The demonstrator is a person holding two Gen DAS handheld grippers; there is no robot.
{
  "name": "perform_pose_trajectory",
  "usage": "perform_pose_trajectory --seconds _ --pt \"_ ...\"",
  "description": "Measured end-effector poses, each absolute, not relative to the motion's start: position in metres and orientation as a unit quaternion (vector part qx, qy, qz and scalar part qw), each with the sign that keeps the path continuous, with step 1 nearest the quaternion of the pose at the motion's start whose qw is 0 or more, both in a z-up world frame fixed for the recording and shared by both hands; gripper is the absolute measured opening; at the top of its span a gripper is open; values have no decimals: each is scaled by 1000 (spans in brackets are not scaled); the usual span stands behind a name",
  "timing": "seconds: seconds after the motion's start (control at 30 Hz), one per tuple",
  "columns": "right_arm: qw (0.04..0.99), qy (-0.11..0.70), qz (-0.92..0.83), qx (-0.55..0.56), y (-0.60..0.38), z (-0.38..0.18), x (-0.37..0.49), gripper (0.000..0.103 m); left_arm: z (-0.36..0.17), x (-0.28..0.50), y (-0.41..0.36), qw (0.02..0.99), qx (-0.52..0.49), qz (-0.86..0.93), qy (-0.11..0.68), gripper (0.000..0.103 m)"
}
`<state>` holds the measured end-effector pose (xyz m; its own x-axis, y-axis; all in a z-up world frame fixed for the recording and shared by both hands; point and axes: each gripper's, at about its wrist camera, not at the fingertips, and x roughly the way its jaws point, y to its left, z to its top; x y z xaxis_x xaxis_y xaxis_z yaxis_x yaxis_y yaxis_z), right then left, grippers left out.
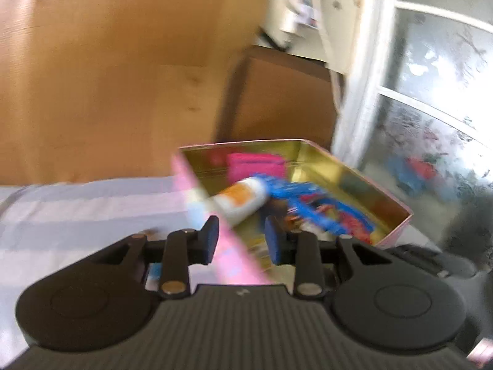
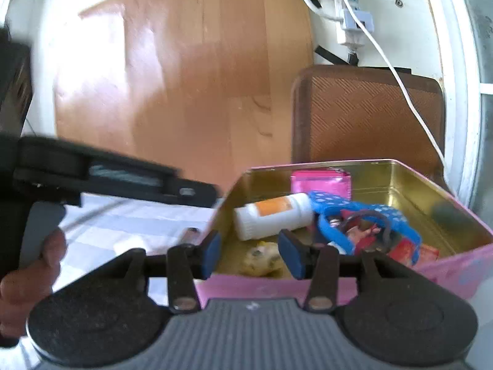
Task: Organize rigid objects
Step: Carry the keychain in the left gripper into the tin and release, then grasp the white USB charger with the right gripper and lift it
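pink tin (image 2: 271,286) holding white bottle (image 2: 274,215) and blue band (image 2: 363,215); left gripper (image 1: 242,240) straddles its wall, jaws apart; right gripper (image 2: 251,251) likewise parted.

Bottle (image 2: 274,215) and blue band (image 2: 363,219) crowd the tin (image 2: 446,191); far corner open.

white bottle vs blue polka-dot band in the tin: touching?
Touching. The right wrist view shows the white bottle lying on its side in the pink tin, with the end of the blue polka-dot band overlapping and resting against its end.
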<state>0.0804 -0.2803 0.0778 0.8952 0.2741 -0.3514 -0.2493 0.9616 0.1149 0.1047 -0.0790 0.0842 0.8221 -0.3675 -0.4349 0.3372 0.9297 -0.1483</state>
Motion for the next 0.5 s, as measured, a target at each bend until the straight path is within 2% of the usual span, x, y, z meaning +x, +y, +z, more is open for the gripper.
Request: perform_pose_trajectory --seconds 0.1,0.23,0.4,0.5 --pt "968 182 166 43 -272 80 61 43 68 85 -38 961 -33 -123 244 35" --pt "953 199 227 22 -238 81 56 43 33 84 25 952 -50 -15 301 35" --pt "935 241 259 -3 -179 68 83 43 11 80 63 949 -51 54 306 35" --pt "934 253 250 -33 -150 59 112 50 7 78 58 954 -34 58 293 36"
